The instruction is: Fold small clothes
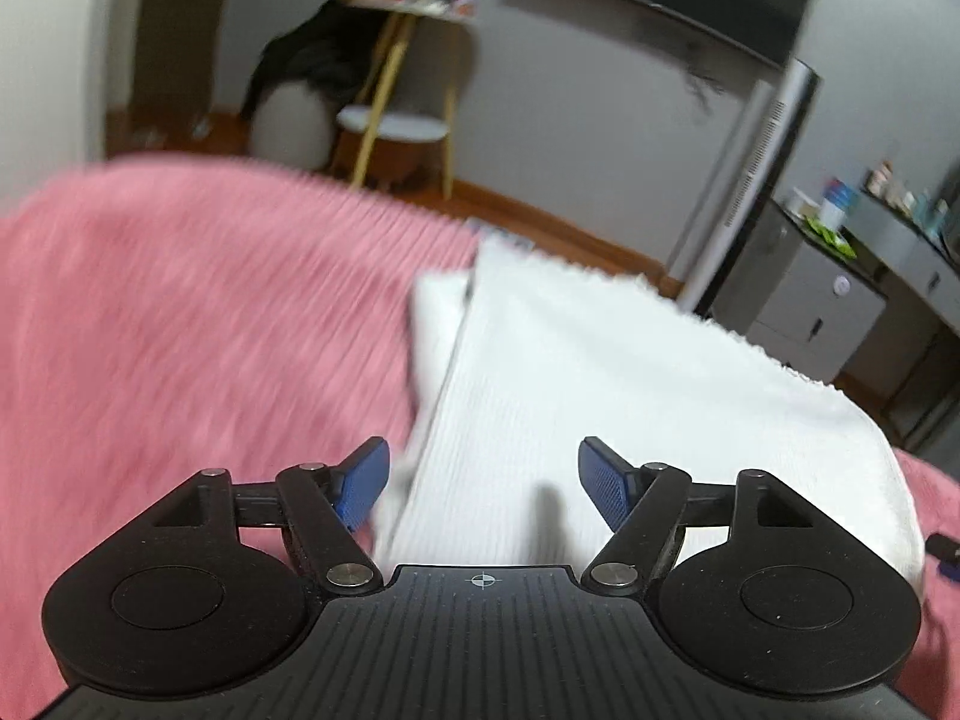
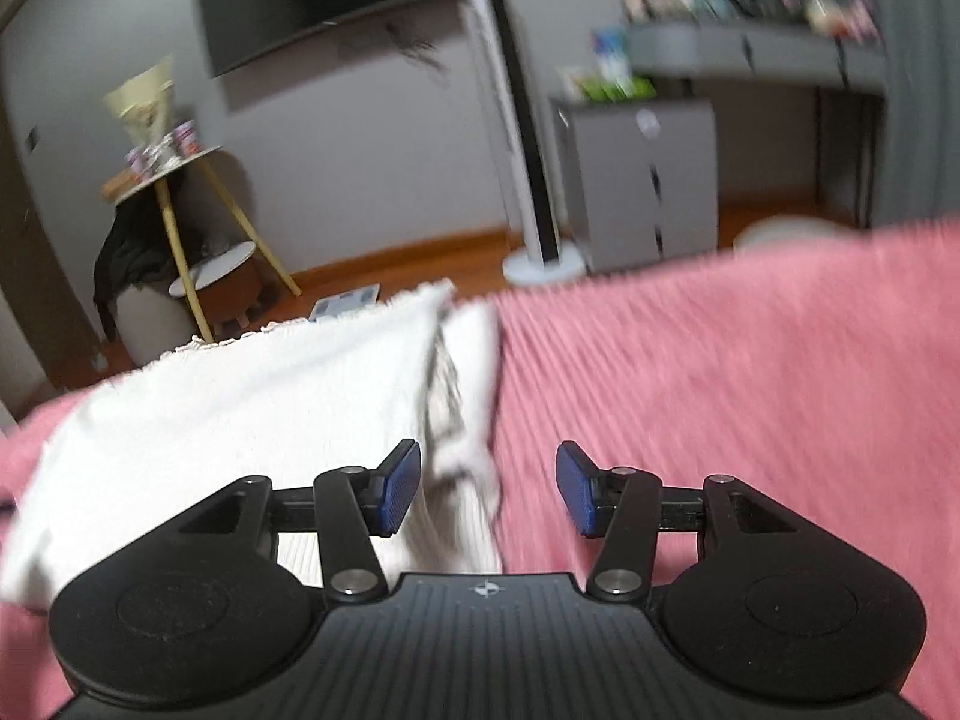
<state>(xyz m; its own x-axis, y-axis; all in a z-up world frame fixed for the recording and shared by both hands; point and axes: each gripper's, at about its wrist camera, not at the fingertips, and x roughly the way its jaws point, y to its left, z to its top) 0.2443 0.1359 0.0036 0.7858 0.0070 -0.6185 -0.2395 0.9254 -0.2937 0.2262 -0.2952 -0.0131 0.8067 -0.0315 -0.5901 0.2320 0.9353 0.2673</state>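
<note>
Pink blanket [image 1: 180,312] lies bare beside the white garment's [image 1: 600,372] edge.

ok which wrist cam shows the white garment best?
Left wrist: the white garment fills the centre beyond the open left gripper, far edge and folded layer both clear. The right wrist view catches it off to the left, its near part hidden behind the open right gripper.

We look from each wrist, forward and down along its fingers, close over the pink blanket [image 1: 180,312]. Left view has the white garment [image 1: 600,390] ahead-right, right view has it left. Both share the TV [image 2: 312,6] wall and side table [image 1: 420,6].
</note>
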